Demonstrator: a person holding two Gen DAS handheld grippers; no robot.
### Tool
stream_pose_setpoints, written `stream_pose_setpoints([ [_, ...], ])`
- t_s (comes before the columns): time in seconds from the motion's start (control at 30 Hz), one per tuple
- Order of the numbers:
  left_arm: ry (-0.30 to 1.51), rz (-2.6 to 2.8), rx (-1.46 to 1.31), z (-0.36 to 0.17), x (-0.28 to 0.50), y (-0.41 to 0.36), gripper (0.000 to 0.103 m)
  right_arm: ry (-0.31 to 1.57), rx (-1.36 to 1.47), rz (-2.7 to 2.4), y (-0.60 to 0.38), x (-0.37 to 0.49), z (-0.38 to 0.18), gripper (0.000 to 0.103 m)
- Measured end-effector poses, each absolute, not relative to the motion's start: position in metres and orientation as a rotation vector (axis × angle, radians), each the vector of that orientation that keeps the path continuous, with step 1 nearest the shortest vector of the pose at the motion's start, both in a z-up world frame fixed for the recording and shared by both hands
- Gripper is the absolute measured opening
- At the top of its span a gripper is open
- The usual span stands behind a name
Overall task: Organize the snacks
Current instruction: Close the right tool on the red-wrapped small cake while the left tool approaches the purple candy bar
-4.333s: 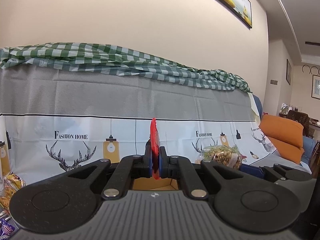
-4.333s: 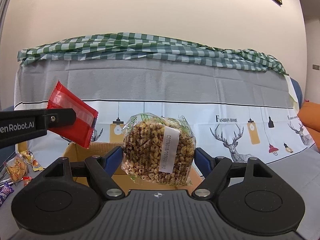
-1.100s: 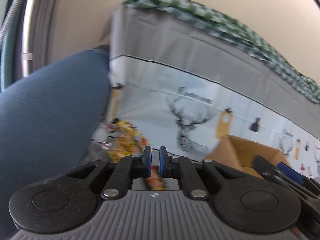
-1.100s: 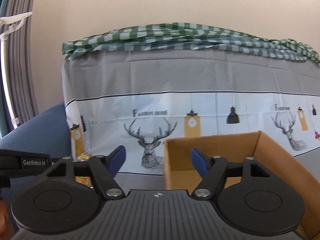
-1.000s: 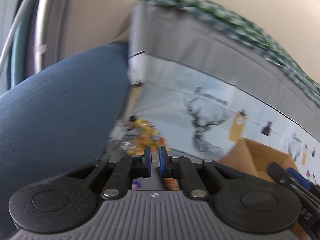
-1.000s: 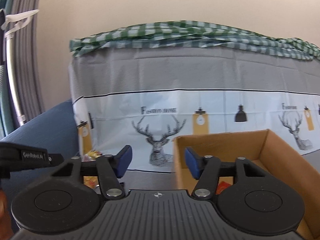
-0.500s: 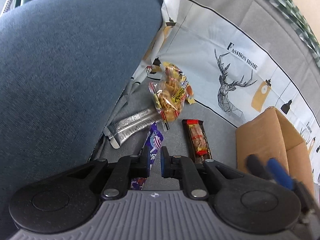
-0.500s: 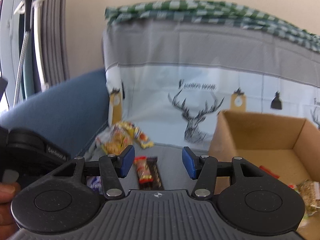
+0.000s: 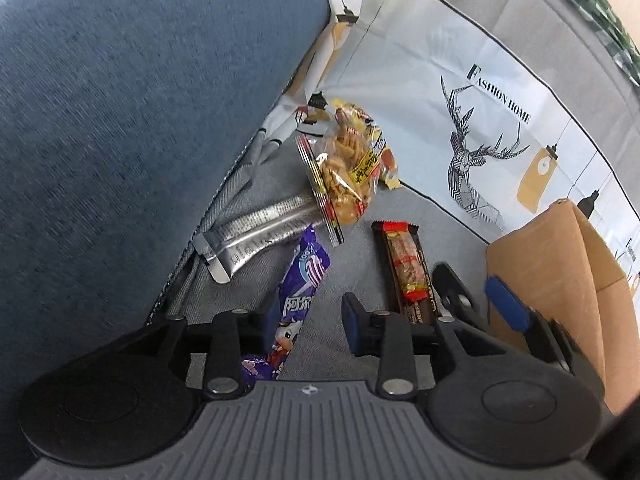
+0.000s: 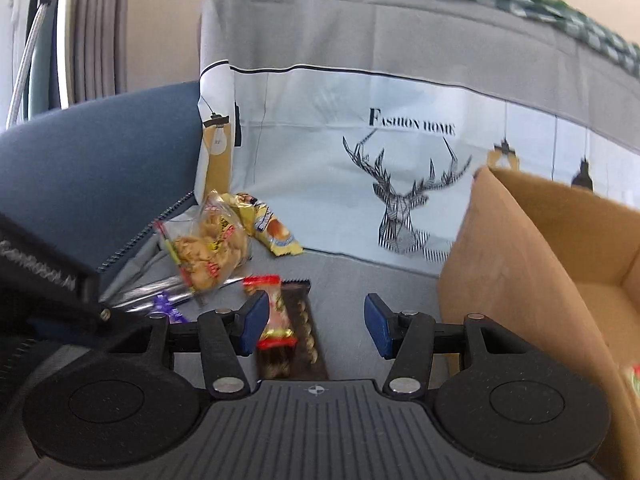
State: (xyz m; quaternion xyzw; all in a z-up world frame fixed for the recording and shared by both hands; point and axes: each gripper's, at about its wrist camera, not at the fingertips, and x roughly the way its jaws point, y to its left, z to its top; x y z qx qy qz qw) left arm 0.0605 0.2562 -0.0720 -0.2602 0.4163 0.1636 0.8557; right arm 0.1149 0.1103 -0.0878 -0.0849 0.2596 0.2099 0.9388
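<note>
Silver sachet [image 9: 256, 232]: flat foil pack against the blue armrest [image 9: 120, 120]; light, slick, likely best pinched at a sealed end
Purple wrapper [image 9: 298, 292]: soft, light, crinkly; lies on the sofa seat [image 9: 256, 184], its lower half between the jaws of the left hand-held gripper [image 9: 308, 320], nearer the left pad; a mid-length pinch should hold
Left hand-held gripper: jaws opening, pads not pressing
Clear twist bag [image 9: 344, 168]: puffy, contents brittle; take the crimped edge
Dark bar [image 9: 406, 272]: stiff, narrow; grip across its width
Right hand-held gripper [image 10: 316, 324]: open, empty, above the bar
Cardboard box [image 10: 520, 248]: open-topped, far right
</note>
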Motion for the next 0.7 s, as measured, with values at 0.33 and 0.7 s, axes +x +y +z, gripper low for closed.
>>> stream_pose_setpoints([
  [0.33,0.894,0.344,-0.556,-0.077,0.065,0.257,0.046,0.572,-0.260,0.493,0.143,0.127,-0.118,0.053],
  [0.7,0.890,0.330,-0.621,-0.075,0.064,0.262,0.046,0.558,-0.257,0.507,0.130,0.116,-0.101,0.020],
])
